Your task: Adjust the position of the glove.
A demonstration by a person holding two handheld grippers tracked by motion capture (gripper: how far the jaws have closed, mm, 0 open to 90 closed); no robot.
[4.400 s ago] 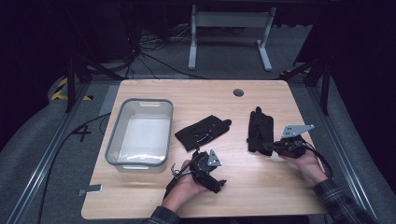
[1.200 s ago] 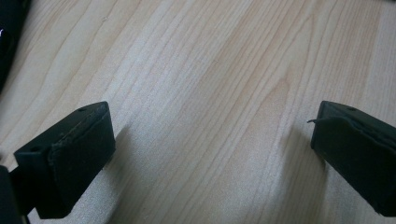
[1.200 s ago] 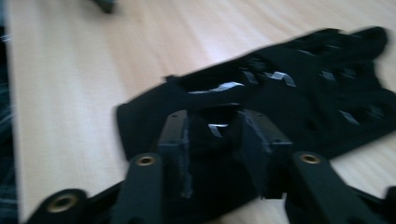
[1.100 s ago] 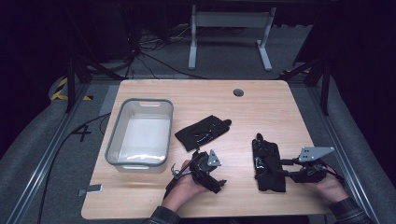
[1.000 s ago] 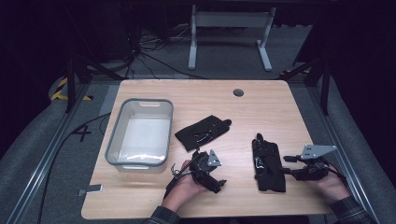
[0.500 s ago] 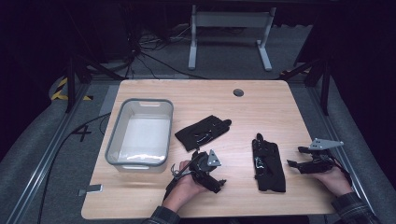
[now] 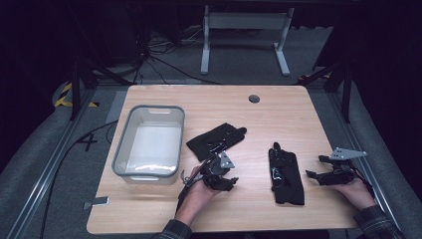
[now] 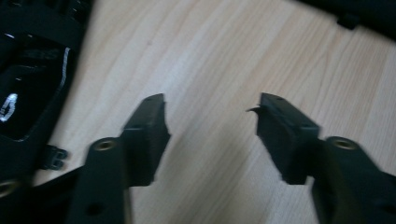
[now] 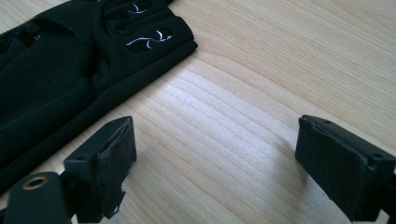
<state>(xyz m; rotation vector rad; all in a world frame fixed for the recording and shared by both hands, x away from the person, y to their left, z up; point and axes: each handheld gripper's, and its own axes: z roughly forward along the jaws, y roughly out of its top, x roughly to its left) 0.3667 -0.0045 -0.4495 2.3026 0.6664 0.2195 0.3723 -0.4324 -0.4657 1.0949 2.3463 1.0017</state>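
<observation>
Both grippers are black. The left gripper (image 7: 219,172) and right gripper (image 7: 332,169) each carry a grey three-cornered plate on top. Their fingers (image 9: 100,172) are blocky, with brass-coloured screw eyes behind them. A dark plaid sleeve (image 7: 374,223) covers each wrist.

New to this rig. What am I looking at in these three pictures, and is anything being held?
No robot here: a person holds a two-jaw gripper in each hand. The high view looks down on a wooden table; the other two views come from cameras riding on the grippers, looking along their black jaws. On the table lie a grey bin and two black gloves, the far glove and the near glove. The left gripper and the right gripper are both open over bare wood, holding nothing. The near glove lies just beside the right gripper.
</observation>
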